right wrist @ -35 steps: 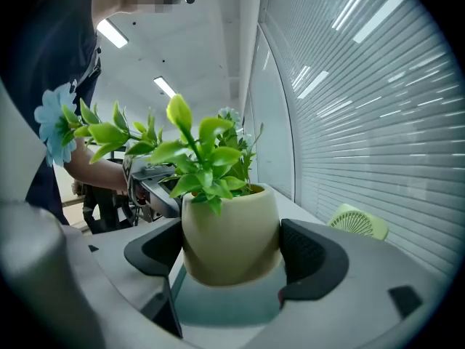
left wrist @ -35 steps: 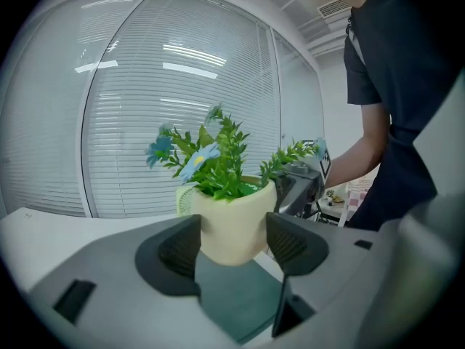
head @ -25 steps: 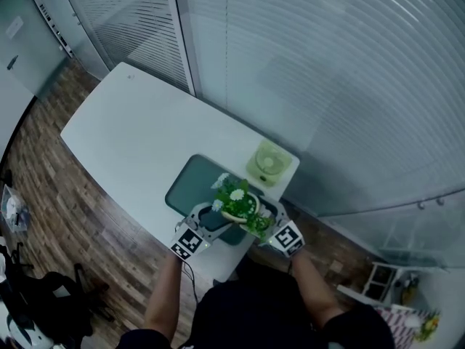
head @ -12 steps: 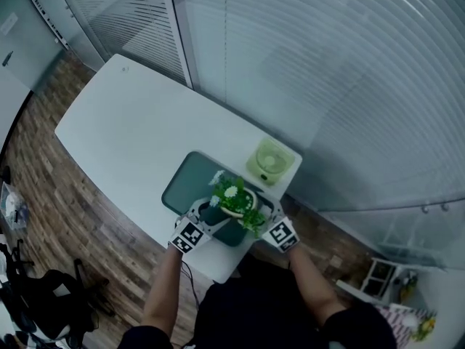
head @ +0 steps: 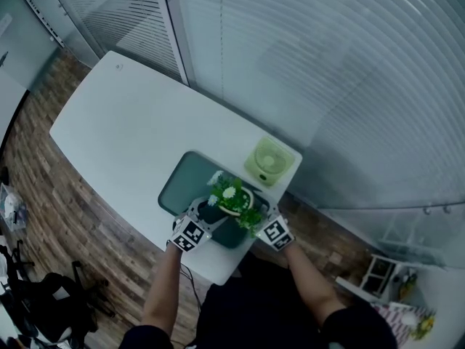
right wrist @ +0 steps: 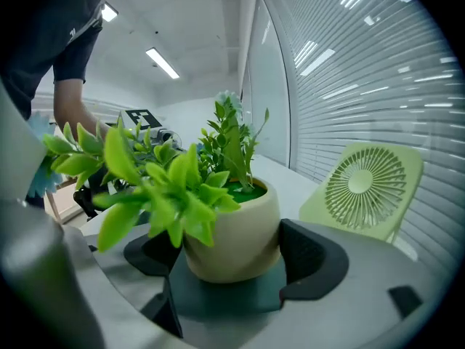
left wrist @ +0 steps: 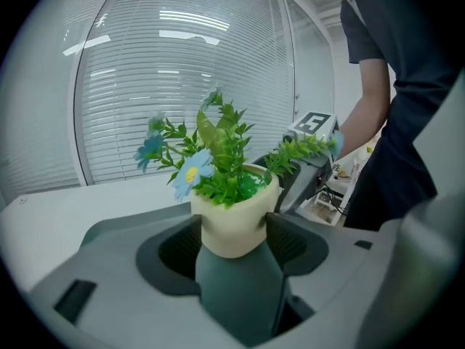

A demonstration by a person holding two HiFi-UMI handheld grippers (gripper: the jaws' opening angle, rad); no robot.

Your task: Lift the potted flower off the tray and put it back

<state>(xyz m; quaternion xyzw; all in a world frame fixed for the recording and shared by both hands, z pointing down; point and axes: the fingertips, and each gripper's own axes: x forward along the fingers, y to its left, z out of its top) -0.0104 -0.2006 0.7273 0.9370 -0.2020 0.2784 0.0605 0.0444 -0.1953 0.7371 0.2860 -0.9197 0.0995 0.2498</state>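
- An office: white table (head: 123, 133) on wood-plank floor (head: 65, 224).
- Glass partitions with slatted blinds (head: 327, 71) behind the table.
- Small green desk fan (head: 269, 162) on the table.

Head view: leaves (head: 231, 193), the left gripper (head: 209, 214) and the right gripper (head: 259, 213) hide the pot (head: 240, 211) wall and the tray (head: 183, 184) near end; pot-to-tray contact unreadable there; right gripper view: fan (right wrist: 363, 187) foot lies behind that gripper's body.
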